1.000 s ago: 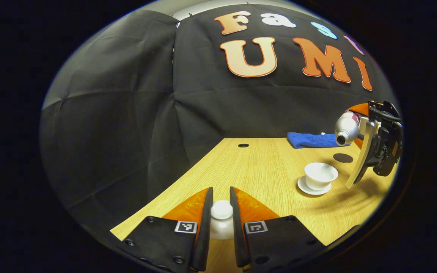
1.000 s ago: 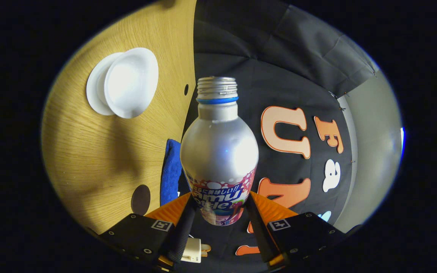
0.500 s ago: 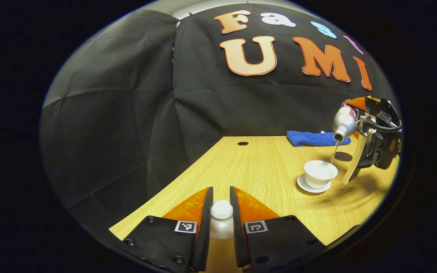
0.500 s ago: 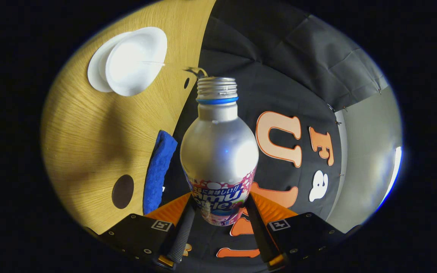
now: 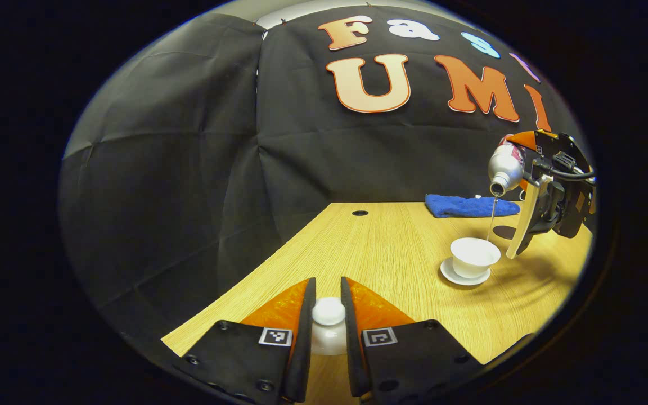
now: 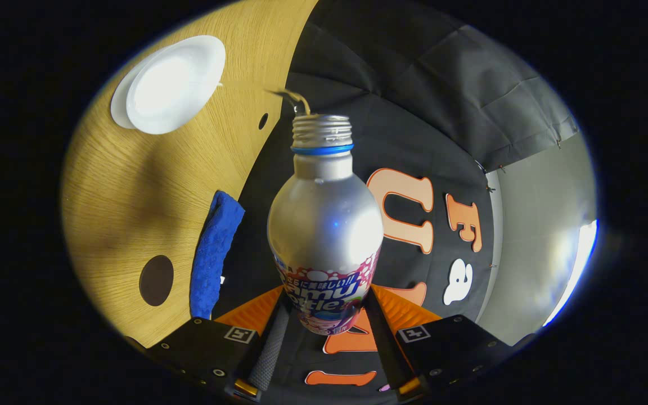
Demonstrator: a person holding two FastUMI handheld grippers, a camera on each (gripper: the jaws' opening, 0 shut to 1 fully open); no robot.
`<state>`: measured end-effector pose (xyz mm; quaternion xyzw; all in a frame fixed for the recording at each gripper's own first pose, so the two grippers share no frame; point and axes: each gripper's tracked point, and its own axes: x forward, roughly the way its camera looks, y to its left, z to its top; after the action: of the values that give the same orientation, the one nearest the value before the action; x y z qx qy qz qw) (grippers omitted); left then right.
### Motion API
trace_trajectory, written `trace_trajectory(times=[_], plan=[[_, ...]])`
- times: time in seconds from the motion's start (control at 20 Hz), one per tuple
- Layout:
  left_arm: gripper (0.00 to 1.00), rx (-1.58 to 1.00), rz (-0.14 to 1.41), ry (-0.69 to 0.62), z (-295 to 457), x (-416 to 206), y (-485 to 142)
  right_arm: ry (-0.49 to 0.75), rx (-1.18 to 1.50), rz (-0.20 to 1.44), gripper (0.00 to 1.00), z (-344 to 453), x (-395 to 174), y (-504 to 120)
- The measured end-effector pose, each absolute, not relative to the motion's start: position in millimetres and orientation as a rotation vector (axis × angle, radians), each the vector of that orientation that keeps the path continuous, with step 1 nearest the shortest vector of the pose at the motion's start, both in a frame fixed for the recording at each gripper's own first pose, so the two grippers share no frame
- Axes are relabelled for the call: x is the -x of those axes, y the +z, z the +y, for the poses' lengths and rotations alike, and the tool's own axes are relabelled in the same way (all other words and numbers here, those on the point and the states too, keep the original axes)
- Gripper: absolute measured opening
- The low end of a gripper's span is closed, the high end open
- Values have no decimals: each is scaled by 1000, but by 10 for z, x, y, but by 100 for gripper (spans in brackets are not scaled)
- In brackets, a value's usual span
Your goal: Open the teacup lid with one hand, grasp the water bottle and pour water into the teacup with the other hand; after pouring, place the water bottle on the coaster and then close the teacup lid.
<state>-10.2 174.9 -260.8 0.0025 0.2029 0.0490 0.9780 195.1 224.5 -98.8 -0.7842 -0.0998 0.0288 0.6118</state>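
In the left gripper view, my left gripper (image 5: 328, 315) is shut on the knob of the white teacup lid (image 5: 328, 326), low over the near part of the wooden table (image 5: 391, 247). Farther right, the open white teacup (image 5: 475, 256) sits on its saucer (image 5: 462, 277). The right gripper holds the silver water bottle (image 5: 505, 167) tilted above the cup, and a thin stream of water falls into it. In the right gripper view, my right gripper (image 6: 324, 332) is shut on the water bottle (image 6: 325, 225); water leaves its mouth toward the teacup (image 6: 172, 84).
A dark round coaster (image 6: 156, 280) lies on the table beside a folded blue cloth (image 6: 211, 256), the cloth (image 5: 470, 206) being at the table's far edge. A small cable hole (image 5: 360, 213) sits near the back edge. Black cloth walls close the booth.
The right gripper has tipped the bottle further and lifted it higher above the cup. Water started flowing and still runs into the teacup. My left gripper has stayed still with the lid.
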Motion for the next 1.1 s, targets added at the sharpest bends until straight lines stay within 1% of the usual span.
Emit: trace_trajectory(times=[0.05,0.1,0.45,0.5,0.55,0.6,0.95,1.0,1.05,1.1], plan=[[32,-7,412,98,1748,95,-2618,64,1815,-236,73,2254,-1962,-971],[31,-7,412,99,1751,104,-2619,66,1822,-240,77,2265,-1970,-969],[32,-11,409,93,1731,80,-2586,91,1871,-266,77,2297,-2042,-979],[31,-10,410,93,1735,91,-2593,95,1879,-266,73,2289,-2052,-982],[32,-9,410,93,1730,88,-2585,105,1888,-264,73,2300,-2064,-1004],[32,-8,413,91,1724,92,-2596,108,1899,-268,77,2301,-2077,-1005],[31,-13,416,86,1713,82,-2594,114,1945,-291,77,2309,-2095,-984],[32,-13,417,86,1715,91,-2608,113,1953,-300,73,2319,-2094,-959],[31,-12,416,84,1705,94,-2593,112,1959,-307,76,2336,-2104,-943],[31,-11,416,83,1711,85,-2593,116,1965,-308,76,2341,-2109,-936]])
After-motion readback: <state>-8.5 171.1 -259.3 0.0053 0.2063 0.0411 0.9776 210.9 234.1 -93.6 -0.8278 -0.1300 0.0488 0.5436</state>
